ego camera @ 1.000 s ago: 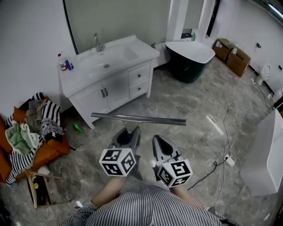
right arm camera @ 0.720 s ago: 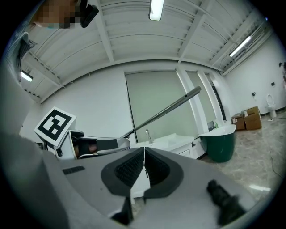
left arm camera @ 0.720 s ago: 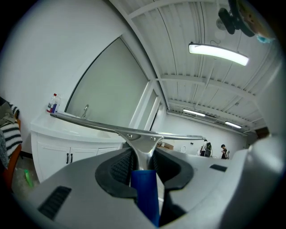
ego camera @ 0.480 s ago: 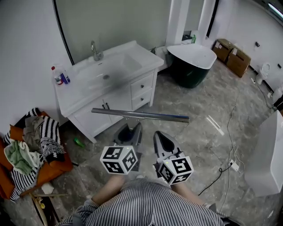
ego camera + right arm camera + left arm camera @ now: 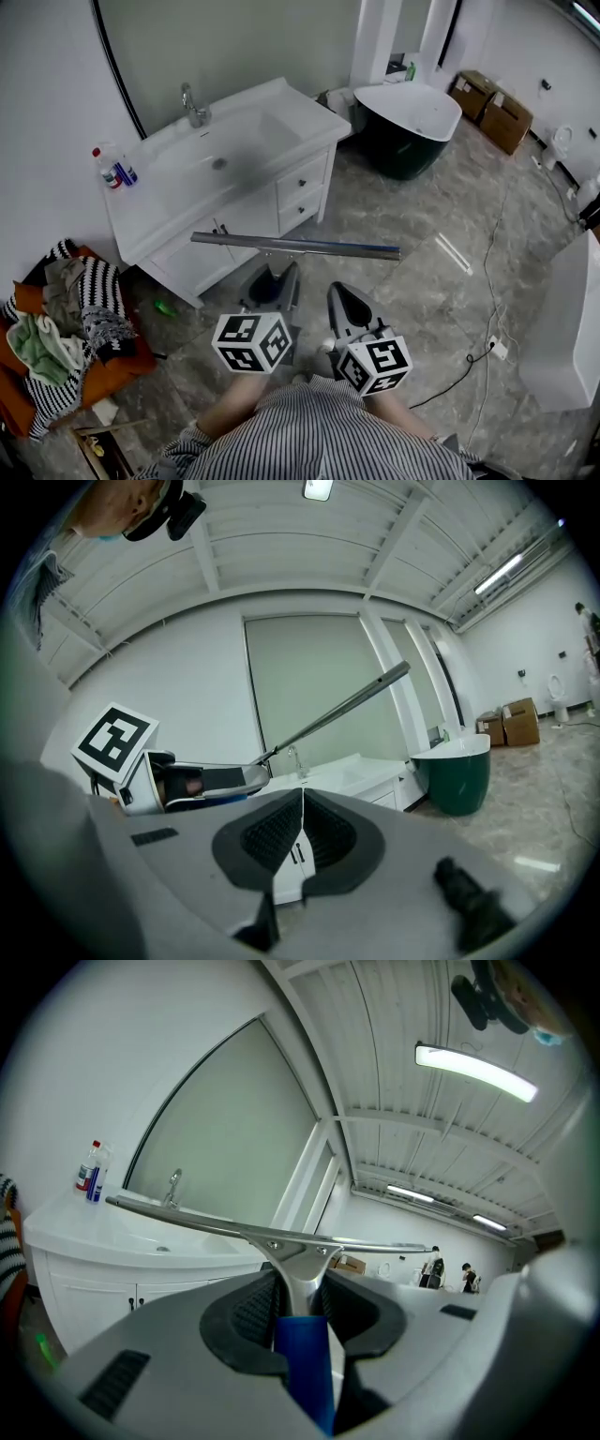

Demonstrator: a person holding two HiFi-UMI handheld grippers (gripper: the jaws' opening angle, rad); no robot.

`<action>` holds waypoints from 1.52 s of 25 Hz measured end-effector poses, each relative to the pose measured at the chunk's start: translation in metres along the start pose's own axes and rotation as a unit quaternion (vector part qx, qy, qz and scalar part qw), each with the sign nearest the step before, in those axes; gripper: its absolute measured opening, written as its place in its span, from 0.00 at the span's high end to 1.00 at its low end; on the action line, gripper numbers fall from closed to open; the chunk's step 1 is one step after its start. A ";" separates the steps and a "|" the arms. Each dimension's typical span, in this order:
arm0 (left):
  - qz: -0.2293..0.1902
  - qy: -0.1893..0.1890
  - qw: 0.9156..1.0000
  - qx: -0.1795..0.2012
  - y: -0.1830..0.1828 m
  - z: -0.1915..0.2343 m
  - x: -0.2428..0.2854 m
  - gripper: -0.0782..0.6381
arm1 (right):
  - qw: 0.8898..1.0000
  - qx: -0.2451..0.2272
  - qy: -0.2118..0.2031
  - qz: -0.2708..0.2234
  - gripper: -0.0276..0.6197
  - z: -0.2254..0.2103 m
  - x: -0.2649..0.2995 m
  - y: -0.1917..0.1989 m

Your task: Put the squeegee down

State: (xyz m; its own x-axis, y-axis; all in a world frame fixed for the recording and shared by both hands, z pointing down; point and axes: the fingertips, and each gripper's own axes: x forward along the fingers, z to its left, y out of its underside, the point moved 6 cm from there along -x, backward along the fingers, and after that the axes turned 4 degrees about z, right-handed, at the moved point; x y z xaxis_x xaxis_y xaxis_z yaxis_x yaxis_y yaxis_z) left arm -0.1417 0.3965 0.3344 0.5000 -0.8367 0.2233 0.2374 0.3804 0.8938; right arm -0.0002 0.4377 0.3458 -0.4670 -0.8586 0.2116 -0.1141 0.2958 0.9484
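Observation:
The squeegee (image 5: 295,246) has a long metal blade and a blue handle. It is held level above the grey floor, in front of the white vanity (image 5: 178,220). My left gripper (image 5: 274,281) is shut on the blue handle (image 5: 305,1354), and the blade (image 5: 187,1218) runs across the left gripper view just beyond the fingertips. My right gripper (image 5: 345,305) hangs beside it on the right, shut with nothing between its pads (image 5: 323,832). In the right gripper view the blade (image 5: 342,705) slants up to the right from the left gripper (image 5: 178,782).
The vanity carries a sink, a faucet (image 5: 192,105) and two bottles (image 5: 111,171). A dark green tub (image 5: 408,127) and cardboard boxes (image 5: 492,108) stand at the back right. A heap of clothes on an orange seat (image 5: 66,314) is at left, a white unit (image 5: 567,328) at right, a cable (image 5: 469,354) on the floor.
Both grippers and the squeegee have come closer to the vanity, which now fills more of the upper left. The clothes heap has slid down and left. Neither gripper's jaws have changed.

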 end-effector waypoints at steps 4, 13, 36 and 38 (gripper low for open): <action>0.001 -0.001 1.000 0.004 -0.010 0.012 0.025 0.71 | 1.000 0.001 -0.004 0.003 0.93 -0.012 0.028 -0.006; -0.013 -0.012 1.000 0.014 -0.048 0.035 0.113 0.71 | 1.000 -0.009 -0.022 -0.009 0.93 -0.071 0.109 -0.044; -0.027 -0.060 0.998 0.003 -0.107 0.052 0.318 0.71 | 0.997 -0.026 -0.070 -0.002 0.93 -0.223 0.261 -0.121; -0.021 -0.062 0.998 0.001 -0.107 0.055 0.323 0.71 | 0.997 -0.021 -0.069 0.001 0.93 -0.227 0.266 -0.120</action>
State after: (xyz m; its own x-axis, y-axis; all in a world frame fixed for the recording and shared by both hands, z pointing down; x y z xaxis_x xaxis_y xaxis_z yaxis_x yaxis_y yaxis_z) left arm -0.0514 0.0643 0.3325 0.3831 -0.8939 0.2327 0.2543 0.3443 0.9038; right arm 0.0884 0.0791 0.3417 -0.5837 -0.7912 0.1825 -0.0778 0.2783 0.9573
